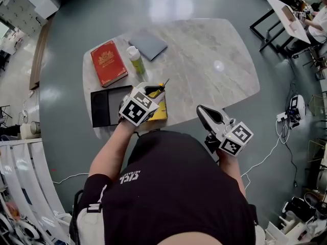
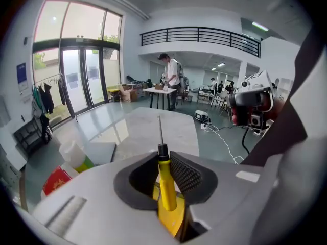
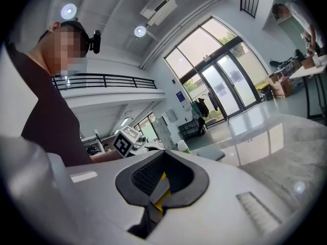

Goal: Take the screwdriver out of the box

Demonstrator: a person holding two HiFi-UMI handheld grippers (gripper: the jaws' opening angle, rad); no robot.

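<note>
My left gripper (image 1: pixel 152 91) hangs above the near edge of the marble table (image 1: pixel 204 60), shut on a yellow-handled screwdriver (image 1: pixel 162 87). In the left gripper view the yellow handle (image 2: pixel 166 187) sits clamped between the dark pads, and the thin metal shaft sticks out past them over the table. A yellow box (image 1: pixel 159 111) lies right under that gripper and shows through the gap (image 2: pixel 172 221). My right gripper (image 1: pixel 204 112) floats off the table beside the person's body. Its jaws (image 3: pixel 161 180) stand apart with nothing gripped.
On the table's left stand a red book (image 1: pixel 108 63), a green-and-white bottle (image 1: pixel 136 60), a grey pad (image 1: pixel 148 45) and a black tray (image 1: pixel 110 105). Cables and a device (image 1: pixel 295 108) lie on the floor to the right. A person stands at a far table (image 2: pixel 171 78).
</note>
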